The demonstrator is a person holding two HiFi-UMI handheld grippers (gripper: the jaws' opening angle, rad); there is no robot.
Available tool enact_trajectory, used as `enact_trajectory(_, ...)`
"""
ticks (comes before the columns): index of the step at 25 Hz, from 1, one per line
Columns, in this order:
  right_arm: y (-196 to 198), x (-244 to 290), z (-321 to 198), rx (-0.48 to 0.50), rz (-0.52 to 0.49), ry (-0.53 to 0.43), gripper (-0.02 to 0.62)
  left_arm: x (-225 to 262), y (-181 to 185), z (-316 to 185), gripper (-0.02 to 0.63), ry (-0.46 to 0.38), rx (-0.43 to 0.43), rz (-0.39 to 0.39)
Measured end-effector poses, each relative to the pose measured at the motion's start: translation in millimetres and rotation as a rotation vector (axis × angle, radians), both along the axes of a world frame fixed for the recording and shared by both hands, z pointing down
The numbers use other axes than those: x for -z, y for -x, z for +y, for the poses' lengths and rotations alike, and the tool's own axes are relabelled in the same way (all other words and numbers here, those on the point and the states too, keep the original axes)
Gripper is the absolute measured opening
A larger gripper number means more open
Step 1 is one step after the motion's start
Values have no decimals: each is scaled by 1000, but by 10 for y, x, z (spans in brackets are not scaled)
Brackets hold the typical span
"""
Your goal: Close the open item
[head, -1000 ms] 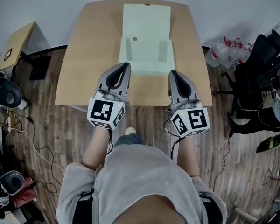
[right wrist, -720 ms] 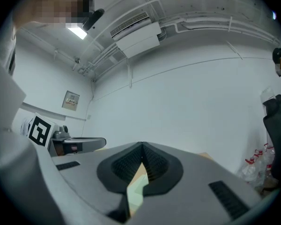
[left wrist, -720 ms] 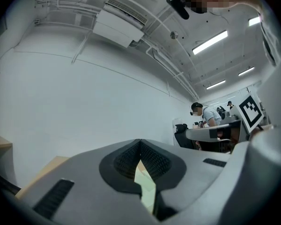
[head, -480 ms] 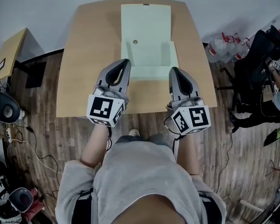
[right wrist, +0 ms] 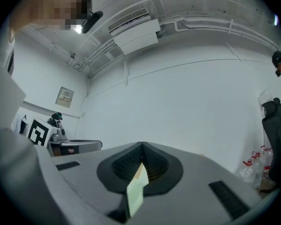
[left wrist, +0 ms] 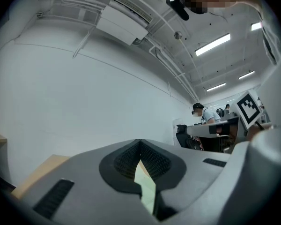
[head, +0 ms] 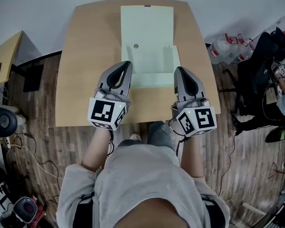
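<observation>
Since left gripper [head: 127, 65] and right gripper [head: 179, 71] are both pressed together, empty, near the table's [head: 85, 56] front edge, I'd reach past the open box [head: 152, 65] mid-table and fold its flat lid [head: 147, 25] over.

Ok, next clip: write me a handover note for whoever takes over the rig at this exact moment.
Left claw: shut, empty, by the near left corner of the pale green box.
Right claw: shut, empty, by the near right corner. Contact with the box can't be told.
Box: mid-table, lid lying flat open on the far side.
Done: nothing yet.
Left: reach the lid, swing it over the box, probably press it down.
</observation>
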State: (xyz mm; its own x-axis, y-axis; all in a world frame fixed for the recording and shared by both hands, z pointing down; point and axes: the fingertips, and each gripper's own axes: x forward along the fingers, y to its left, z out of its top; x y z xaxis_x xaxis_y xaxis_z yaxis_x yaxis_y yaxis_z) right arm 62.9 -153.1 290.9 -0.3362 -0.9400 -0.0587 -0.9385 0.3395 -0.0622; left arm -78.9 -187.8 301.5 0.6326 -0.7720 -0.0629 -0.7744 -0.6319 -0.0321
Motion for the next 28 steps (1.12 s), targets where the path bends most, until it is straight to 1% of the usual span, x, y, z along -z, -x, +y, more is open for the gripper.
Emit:
enact_trajectory(4, -82, 34, -298, 24, -5, 3, 2, 19, -22, -224, 12, 3, 32, 3)
enact_trajectory(7, -117, 55, -545, 48, 10, 7, 2, 21, -76, -407, 12, 5, 47, 0)
enact_trajectory(15, -362, 150, -1200, 126, 67, 12, 2, 47, -329, -856, 12, 5, 101, 11)
enact_trajectory(20, -505, 191, -1577, 185, 77, 28, 2, 21, -445, -1079, 12, 16, 142, 6)
enact_trajectory(28, -713, 217, -2242, 262, 166, 50, 3, -65, -558, -1371, 12, 50, 209, 0)
